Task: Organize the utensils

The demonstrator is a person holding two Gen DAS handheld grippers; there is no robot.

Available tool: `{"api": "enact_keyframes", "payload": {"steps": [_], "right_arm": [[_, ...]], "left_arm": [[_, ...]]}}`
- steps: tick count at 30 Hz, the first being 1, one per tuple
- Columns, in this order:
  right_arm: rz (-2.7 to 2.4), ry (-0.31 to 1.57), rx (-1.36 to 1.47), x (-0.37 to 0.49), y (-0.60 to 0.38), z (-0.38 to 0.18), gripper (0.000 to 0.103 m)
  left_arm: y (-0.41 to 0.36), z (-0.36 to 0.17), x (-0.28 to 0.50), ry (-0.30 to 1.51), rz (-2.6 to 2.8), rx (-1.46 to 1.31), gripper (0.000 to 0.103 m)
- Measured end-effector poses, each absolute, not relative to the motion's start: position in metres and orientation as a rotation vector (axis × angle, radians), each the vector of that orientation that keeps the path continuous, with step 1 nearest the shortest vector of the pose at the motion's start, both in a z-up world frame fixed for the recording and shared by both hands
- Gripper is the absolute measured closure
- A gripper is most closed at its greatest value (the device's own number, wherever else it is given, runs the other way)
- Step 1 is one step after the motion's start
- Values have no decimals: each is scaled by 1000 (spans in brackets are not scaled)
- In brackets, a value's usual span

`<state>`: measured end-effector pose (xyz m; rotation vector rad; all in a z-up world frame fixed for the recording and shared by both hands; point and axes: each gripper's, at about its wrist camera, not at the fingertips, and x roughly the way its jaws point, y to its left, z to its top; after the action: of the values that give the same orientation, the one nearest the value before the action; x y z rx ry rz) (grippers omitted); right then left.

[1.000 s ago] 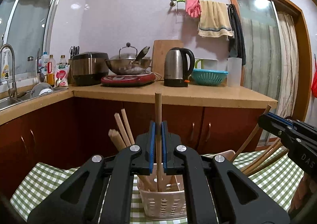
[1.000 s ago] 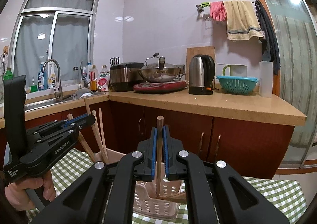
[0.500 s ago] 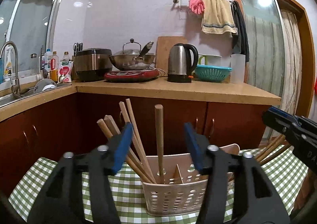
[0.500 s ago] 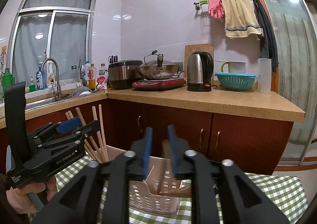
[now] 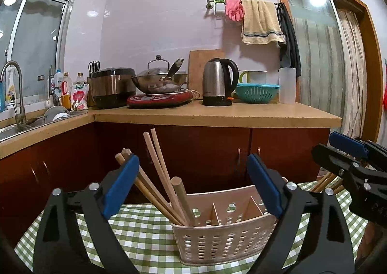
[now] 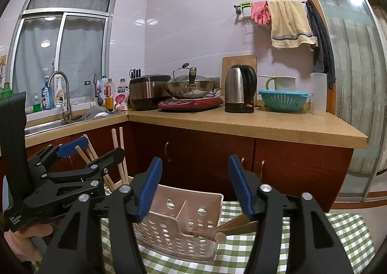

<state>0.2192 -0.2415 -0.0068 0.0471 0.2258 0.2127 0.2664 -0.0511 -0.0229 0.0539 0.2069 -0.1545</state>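
A beige perforated utensil basket (image 5: 217, 245) (image 6: 169, 237) stands on the checked cloth just ahead of both grippers. Several wooden chopsticks (image 5: 159, 172) lean left out of its left compartment. In the right wrist view more chopsticks (image 6: 225, 230) lie slanted over the basket's right end. My left gripper (image 5: 192, 182) (image 6: 96, 150) hovers over the left compartment, its jaws opening wide, and the pads touch nothing. My right gripper (image 6: 196, 184) (image 5: 331, 148) hangs over the right end, its jaws also opening, with nothing pressed between the pads.
A green checked tablecloth (image 5: 135, 232) covers the table. Behind it run dark red cabinets (image 6: 290, 165) and a counter with a kettle (image 5: 217, 82), a wok (image 5: 159, 80), a rice cooker (image 5: 111, 87) and a teal colander (image 5: 256, 92). A sink tap (image 6: 60, 90) is at the left. A hand (image 6: 24, 230) holds the left gripper.
Both grippers went from shut on an upright chopstick to open. The released chopsticks dropped into the basket: the left one leans with the others, the right one fell over the right end.
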Motion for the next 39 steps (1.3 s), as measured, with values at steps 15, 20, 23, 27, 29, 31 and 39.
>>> {"api": "enact_keyframes", "payload": {"steps": [15, 20, 23, 27, 29, 31, 39], "right_arm": [[169, 209, 64, 211, -249, -4, 22], [147, 212, 76, 199, -252, 0, 20], [133, 216, 89, 187, -254, 3, 19], [120, 230, 98, 164, -257, 3, 19], [114, 242, 88, 150, -256, 3, 19], [110, 254, 75, 134, -256, 2, 19], [115, 299, 67, 81, -253, 0, 18]], "left_arm": [[-59, -14, 251, 180, -83, 99, 5], [-58, -7, 234, 185, -61, 112, 5], [-54, -5, 216, 193, -37, 114, 5], [-48, 0, 185, 202, 14, 118, 4], [-45, 0, 170, 206, 24, 118, 4], [-41, 0, 153, 214, 40, 115, 4], [-21, -3, 90, 254, 116, 71, 4]]}}
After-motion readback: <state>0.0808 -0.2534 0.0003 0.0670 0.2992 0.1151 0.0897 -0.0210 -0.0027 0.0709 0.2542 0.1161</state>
